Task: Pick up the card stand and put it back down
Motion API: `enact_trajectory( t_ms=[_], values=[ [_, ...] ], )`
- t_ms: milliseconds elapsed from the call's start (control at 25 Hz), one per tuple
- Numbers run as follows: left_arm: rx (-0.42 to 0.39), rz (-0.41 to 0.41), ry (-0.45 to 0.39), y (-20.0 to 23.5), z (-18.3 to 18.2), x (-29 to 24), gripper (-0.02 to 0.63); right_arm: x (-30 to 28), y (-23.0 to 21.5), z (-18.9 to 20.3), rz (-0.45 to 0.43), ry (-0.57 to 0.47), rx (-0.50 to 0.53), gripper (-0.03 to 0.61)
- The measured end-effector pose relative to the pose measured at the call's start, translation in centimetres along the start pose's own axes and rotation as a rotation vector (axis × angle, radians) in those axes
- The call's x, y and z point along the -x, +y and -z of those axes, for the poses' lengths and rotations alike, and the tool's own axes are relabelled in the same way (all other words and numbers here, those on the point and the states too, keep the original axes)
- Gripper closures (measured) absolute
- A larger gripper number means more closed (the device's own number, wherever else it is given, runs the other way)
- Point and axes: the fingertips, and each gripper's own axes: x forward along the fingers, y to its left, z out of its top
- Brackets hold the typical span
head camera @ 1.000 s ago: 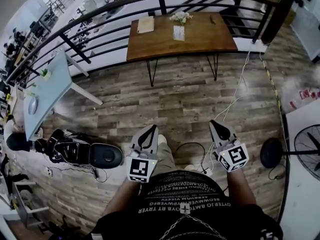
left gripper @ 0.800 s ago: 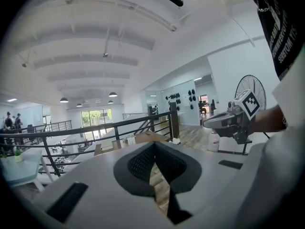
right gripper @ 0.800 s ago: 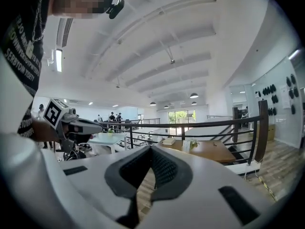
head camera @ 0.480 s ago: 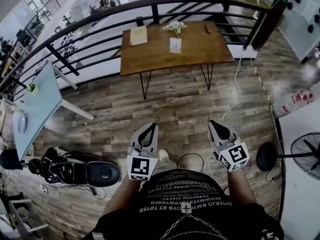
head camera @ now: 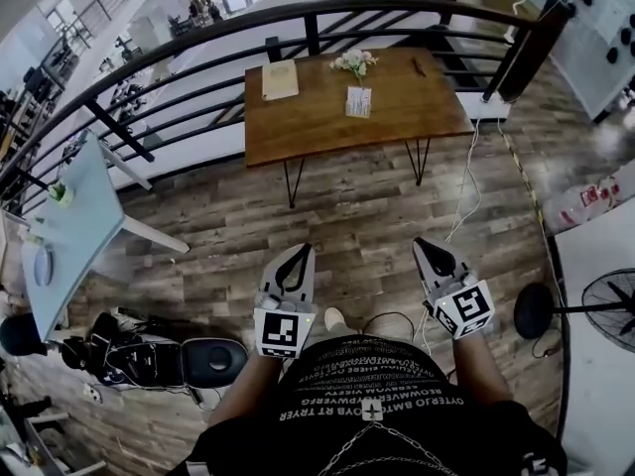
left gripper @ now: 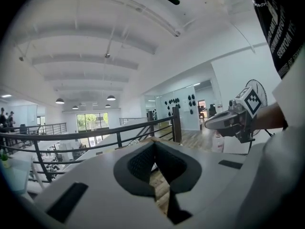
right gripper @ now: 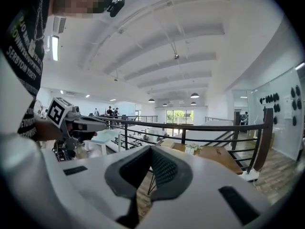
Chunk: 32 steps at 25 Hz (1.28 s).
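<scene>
The card stand (head camera: 358, 101) stands upright near the middle of the wooden table (head camera: 422, 97), just on my side of the flowers (head camera: 354, 63) and touching nothing that I can see. A book (head camera: 280, 79) lies well to its left and a pen (head camera: 421, 66) off to its right, both clear of it. The card's flat face looks roughly towards me, so I judge its long axis runs left to right along the table, with the thin way front to back.

From the tongs it lies straight ahead and well apart, with bare plank floor (head camera: 347, 206) and the table's near edge between. The left gripper (head camera: 296, 256) and the right gripper (head camera: 429, 251) are held low in front of the body, both pointing at the table. The stand sits almost midway between their two lines, so neither hand is clearly nearer; I'd call it even.

Both pairs of jaws are pressed together with nothing between them: each gripper view shows the pads meeting at the tip and only floor and table beyond.

So the pickup has not begun. As I judge it, whichever hand I pick must get across the floor to the table edge and spread its jaws. It should then come in so the pads close front and back across the thin way, without brushing the flowers just behind.
</scene>
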Motion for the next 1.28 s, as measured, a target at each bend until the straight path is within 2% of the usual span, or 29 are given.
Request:
enact_trajectory(
  t_ms=[200, 520, 720, 880, 960, 1280],
  values=[
    [0.012, 0.022, -0.012, 2.2, 0.4, -0.6, 0.594, -1.7, 0.5, -0.7, 0.028, 0.019, 0.019, 0.565],
    [0.033, 0.092, -0.043, 2.9, 0.5, -2.1, 0.594, -2.5, 1.1, -2.8, 0.103, 0.033, 0.122, 0.565],
    [0.025, 0.131, -0.038, 2.1, 0.5, -3.0, 0.594, -2.6, 1.0, -3.4, 0.177, -0.063, 0.203, 0.566],
    [0.037, 0.108, -0.035, 2.8, 0.7, -3.3, 0.594, -3.3, 2.0, -2.6, 0.182, -0.121, 0.215, 0.566],
    [0.047, 0.093, -0.027, 3.1, 0.8, -3.5, 0.594, -4.0, 2.2, -1.8, 0.167, -0.113, 0.203, 0.566],
    [0.052, 0.03, 0.03, 3.9, 2.3, -4.8, 0.594, -8.0, 1.7, -1.5, -0.008, -0.097, 0.159, 0.565]
  ],
)
